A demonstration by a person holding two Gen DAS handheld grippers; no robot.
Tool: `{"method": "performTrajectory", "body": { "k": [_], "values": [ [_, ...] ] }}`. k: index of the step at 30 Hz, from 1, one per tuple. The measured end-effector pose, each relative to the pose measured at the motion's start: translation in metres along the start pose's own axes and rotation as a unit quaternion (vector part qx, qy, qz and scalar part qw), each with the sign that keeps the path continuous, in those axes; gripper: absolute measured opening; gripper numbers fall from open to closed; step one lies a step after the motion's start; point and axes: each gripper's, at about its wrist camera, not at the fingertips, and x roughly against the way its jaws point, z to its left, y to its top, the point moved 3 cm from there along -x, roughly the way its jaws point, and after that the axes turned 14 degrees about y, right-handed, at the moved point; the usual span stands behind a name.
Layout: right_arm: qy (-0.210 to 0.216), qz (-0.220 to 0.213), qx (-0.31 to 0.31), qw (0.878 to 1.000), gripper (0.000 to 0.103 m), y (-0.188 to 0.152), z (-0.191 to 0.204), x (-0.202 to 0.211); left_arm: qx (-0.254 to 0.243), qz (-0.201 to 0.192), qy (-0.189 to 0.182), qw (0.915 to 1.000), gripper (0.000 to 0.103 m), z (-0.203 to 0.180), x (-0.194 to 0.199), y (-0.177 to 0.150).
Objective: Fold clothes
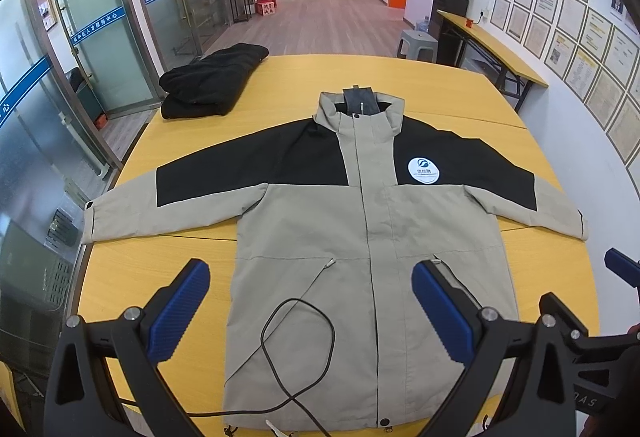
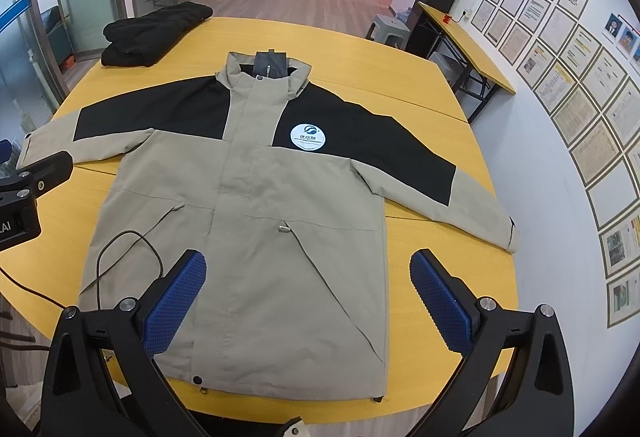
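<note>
At far left on the counter (image 1: 120,277) a black garment (image 1: 212,81) sits folded near the back corner, well apart from the work. Next comes the jacket's left-hand sleeve (image 1: 132,213), spread flat with its cuff right at the counter's edge. The left gripper (image 1: 310,311) hovers above the hem with its jaws wide and nothing between them. Under it a thin black cable (image 1: 296,341) loops over the jacket's lower front.

The jacket (image 2: 256,197) itself lies face up and zipped along the middle of the counter, collar away, hem toward the viewer, both sleeves out. The right gripper (image 2: 308,303) is likewise spread wide and empty above the lower right front. Farther right the other sleeve (image 2: 460,197) reaches close to the rim.

The chief risk, as I judge it, is the cable: a fold could trap it inside the cloth or drag it along. Whether it merely rests on the fabric or is snagged near the pocket zip is hard to tell. A sleeve pulled carelessly could also slip off the edge and pull the jacket askew.
</note>
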Motion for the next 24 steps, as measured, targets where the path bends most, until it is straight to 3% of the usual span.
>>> {"method": "performTrajectory", "body": {
  "k": [24],
  "values": [
    [-0.007, 0.002, -0.013, 1.000, 0.103, -0.006, -0.004, 0.001, -0.010, -0.001, -0.010, 0.9999, 0.103, -0.008, 0.001, -0.005]
  ]
}}
